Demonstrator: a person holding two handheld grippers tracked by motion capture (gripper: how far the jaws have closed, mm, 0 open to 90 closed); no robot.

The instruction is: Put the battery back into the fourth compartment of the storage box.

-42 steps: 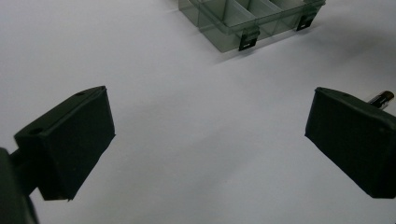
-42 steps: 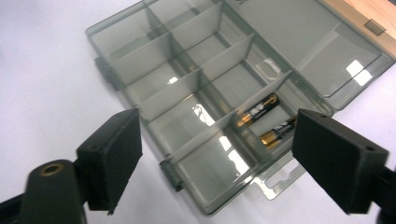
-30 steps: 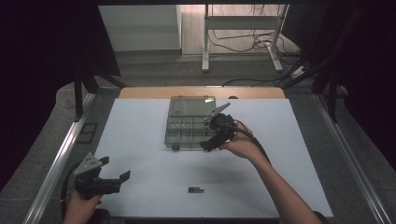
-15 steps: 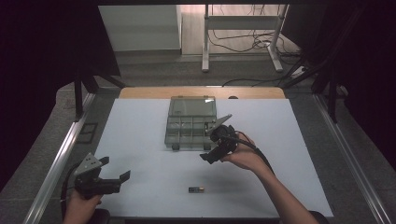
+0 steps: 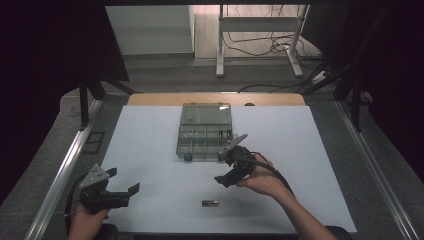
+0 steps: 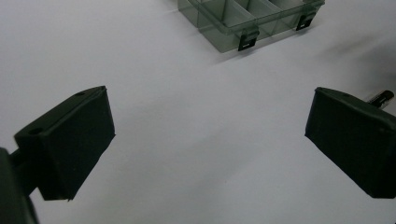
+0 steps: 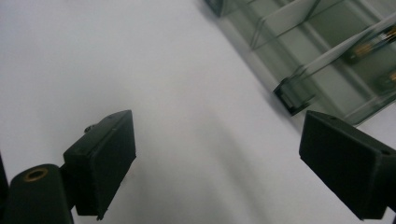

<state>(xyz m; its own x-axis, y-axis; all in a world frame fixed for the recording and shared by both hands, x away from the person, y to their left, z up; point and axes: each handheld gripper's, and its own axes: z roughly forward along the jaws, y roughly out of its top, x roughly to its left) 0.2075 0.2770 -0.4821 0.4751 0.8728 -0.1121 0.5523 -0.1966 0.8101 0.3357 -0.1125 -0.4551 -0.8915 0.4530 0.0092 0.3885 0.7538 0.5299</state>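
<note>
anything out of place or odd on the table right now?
One loose battery lies alone on the white mat near the front edge, apart from the open clear organizer box, where other batteries sit in a compartment. Nothing looks spilled or damaged.

left hand-held gripper open, right hand-held gripper closing, empty

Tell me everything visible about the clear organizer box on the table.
The organizer box is a smoky, see-through plastic case with its lid open toward the far table edge. Dividers split it into compartments; a right-hand one holds batteries. Two dark latches sit on its near wall. It rests flat on the white mat, untouched.
</note>
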